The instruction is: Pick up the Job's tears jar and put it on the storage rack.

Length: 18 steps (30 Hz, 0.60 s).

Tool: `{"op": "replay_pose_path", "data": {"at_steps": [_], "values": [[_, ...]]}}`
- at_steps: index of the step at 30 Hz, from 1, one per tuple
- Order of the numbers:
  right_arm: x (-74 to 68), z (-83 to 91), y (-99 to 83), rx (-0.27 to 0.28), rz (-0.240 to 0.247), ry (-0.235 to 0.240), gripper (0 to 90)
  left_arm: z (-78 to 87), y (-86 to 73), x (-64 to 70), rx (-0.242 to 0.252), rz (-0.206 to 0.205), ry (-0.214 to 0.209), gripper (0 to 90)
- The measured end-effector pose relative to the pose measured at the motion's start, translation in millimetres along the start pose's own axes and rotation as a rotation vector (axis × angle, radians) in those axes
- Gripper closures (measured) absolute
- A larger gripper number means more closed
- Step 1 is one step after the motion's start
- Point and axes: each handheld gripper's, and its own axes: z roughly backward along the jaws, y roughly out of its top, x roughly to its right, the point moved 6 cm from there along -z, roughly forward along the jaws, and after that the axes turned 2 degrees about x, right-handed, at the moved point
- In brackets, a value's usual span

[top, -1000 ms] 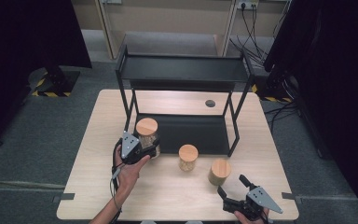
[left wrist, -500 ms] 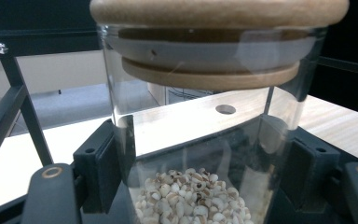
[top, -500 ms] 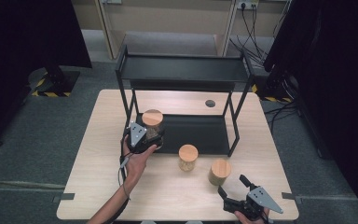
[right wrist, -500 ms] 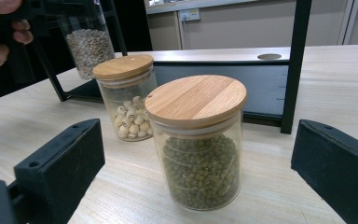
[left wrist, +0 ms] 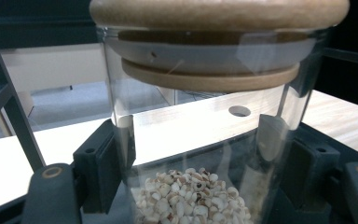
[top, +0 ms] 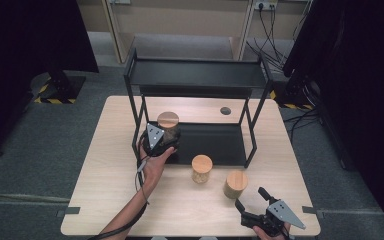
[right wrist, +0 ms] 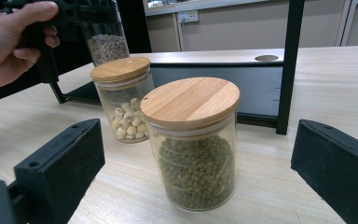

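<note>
Left tongs (top: 164,136) clamp grain jar (left wrist: 200,140); right tongs (top: 252,204) gape empty.

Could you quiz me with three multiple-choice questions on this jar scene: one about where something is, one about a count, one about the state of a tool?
1. Where is the jar of green beans?
A. On the table in front of the right hand-held gripper
B. On the rack's top shelf
C. On the floor

2. How many wooden-lidded jars are there?
A. One
B. Three
C. Five

3. What is the left hand-held gripper doing?
A. Lying open on the table
B. Clamped on the jar of pale grains
C. Gripping the rack's leg

Answers: 1 A, it stands on the table between the right gripper's spread jaws. 2 B, the high view shows one held and two standing, the jar of white seeds among them. 3 B, both jaws press the glass.
</note>
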Motion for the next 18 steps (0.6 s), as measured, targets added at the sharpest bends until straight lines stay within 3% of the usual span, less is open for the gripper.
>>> {"op": "replay_pose_path", "data": {"at_steps": [18], "values": [[0.1,-0.3,-0.1,-0.002,-0.002,0.001,2.8,-18.4,-14.8,-4.4,-0.015,-0.007,0.04,25.6]]}}
